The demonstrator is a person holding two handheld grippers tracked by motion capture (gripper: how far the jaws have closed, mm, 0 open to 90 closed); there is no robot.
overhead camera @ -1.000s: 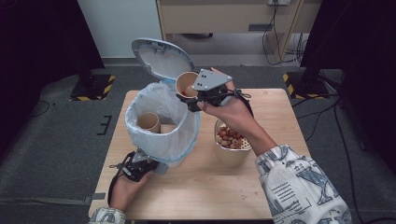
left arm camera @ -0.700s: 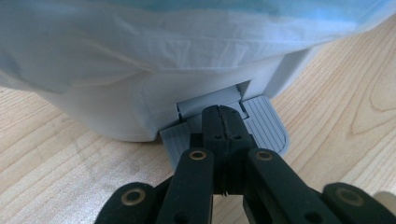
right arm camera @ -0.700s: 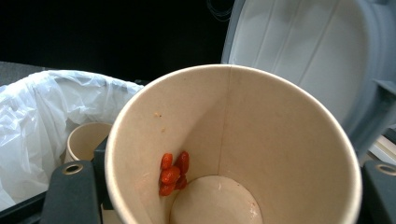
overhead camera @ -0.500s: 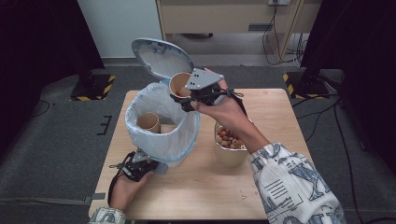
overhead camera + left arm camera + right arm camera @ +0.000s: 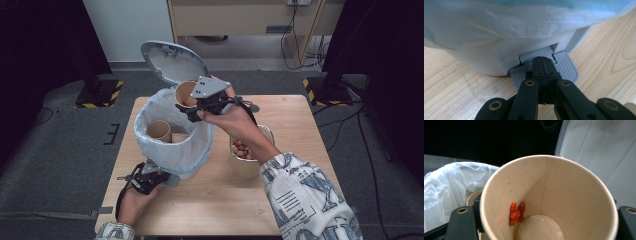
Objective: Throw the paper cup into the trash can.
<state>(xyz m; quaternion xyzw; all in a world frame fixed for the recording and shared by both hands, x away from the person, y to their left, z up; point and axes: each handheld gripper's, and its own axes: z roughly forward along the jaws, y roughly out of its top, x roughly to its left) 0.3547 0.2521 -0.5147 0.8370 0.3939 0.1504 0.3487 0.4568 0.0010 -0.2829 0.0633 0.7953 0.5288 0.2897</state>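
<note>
Cup [image 5: 184, 93], paper, sits upper centre of the high view, tilted over the bin's [image 5: 172, 131] far rim, w/ the right gripper [image 5: 194, 106] pinching its wall. Right gripper view: a few orange-red bits [image 5: 516, 213] stuck low on the inner wall, base otherwise bare. Bin is lined w/ a white bag [image 5: 150, 107]; inside lies another cup [image 5: 159, 130] beside a brown box-like piece. Lid [image 5: 172, 61] stands up behind it. Left gripper [image 5: 543, 65], jaws pressed together, rests on the bin's pedal [image 5: 566, 67] at lower left. Right of the bin, a bowl [image 5: 268, 134] holds brown nuts [image 5: 242, 148]. All on a wooden table [image 5: 295, 115].
</note>
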